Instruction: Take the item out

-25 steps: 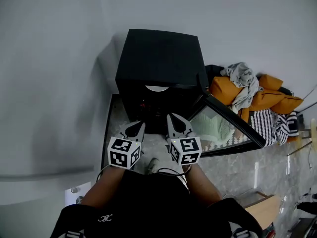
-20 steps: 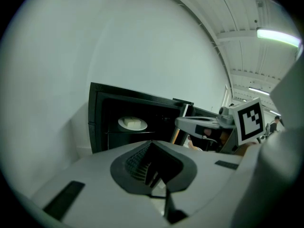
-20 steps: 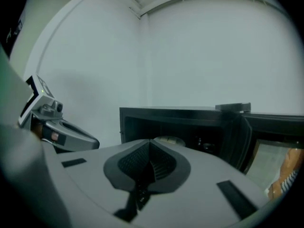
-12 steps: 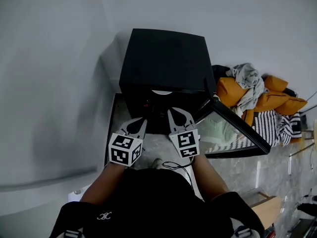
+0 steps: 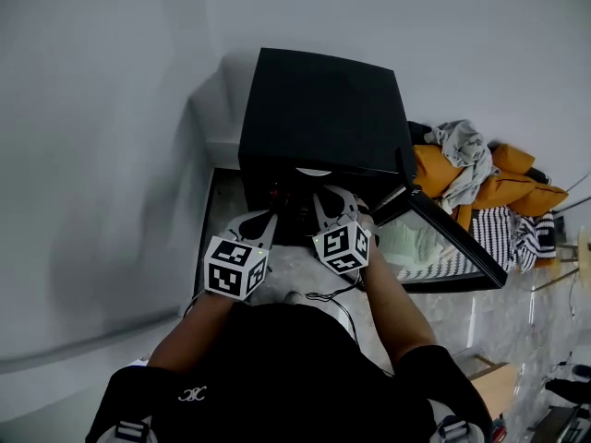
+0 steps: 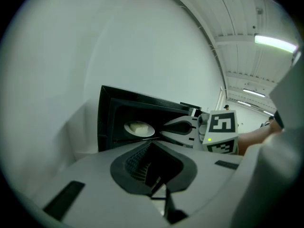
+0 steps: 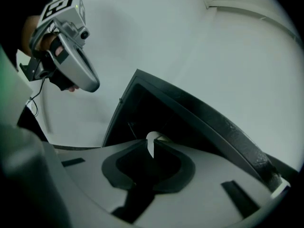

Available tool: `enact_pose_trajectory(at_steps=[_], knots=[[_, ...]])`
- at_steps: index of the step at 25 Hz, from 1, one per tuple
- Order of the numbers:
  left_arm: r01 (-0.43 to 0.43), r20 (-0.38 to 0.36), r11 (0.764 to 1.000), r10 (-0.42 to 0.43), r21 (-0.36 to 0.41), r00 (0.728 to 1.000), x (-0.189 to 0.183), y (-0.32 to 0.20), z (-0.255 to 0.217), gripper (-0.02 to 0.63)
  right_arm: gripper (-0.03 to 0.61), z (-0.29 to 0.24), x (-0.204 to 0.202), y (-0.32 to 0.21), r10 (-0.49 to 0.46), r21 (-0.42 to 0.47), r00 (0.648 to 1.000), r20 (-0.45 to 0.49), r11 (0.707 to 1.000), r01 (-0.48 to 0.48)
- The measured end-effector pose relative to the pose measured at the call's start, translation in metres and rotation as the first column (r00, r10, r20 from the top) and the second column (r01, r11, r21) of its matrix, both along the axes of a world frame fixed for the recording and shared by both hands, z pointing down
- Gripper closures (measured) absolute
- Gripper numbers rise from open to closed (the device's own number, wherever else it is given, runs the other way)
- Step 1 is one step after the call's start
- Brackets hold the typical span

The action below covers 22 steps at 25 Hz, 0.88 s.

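Now R gripper (image 7: pixel 150 148), fingers all but together w/ a hairline slit, is pointing straight at the plate (image 6: pixel 139 128) sitting inside the open black oven (image 5: pixel 323 109), rim just ahead. L gripper (image 6: pixel 151 145), fingers together & empty, is hovering outside the opening. R is nearer, so prob. the one to grab.
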<state>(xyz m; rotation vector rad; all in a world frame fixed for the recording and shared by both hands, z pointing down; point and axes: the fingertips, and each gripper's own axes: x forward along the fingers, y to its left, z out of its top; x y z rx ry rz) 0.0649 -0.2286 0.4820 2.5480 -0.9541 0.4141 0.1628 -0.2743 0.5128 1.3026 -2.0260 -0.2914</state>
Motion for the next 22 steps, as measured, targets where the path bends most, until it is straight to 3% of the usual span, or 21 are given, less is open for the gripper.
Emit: enact_pose_trajectory(at_steps=[4, 10, 22], knots=[[0.004, -0.006, 1.000, -0.004, -0.006, 1.000, -0.007, -0.002, 0.001, 0.614, 0.509, 0.011, 0.000, -0.018, -0.020, -0.065, 0.999, -0.031, 0.998, 0.018], [0.024, -0.008, 1.000, -0.024, -0.017, 1.000, -0.019, -0.007, 0.006, 0.614, 0.508, 0.028, 0.001, -0.043, -0.050, -0.111, 0.989, -0.137, 0.993, 0.035], [0.079, -0.004, 0.996, -0.079, -0.028, 0.997, -0.045, -0.015, 0.008, 0.614, 0.508, 0.057, -0.002, -0.061, -0.125, -0.220, 0.958, -0.257, 0.973, 0.067]])
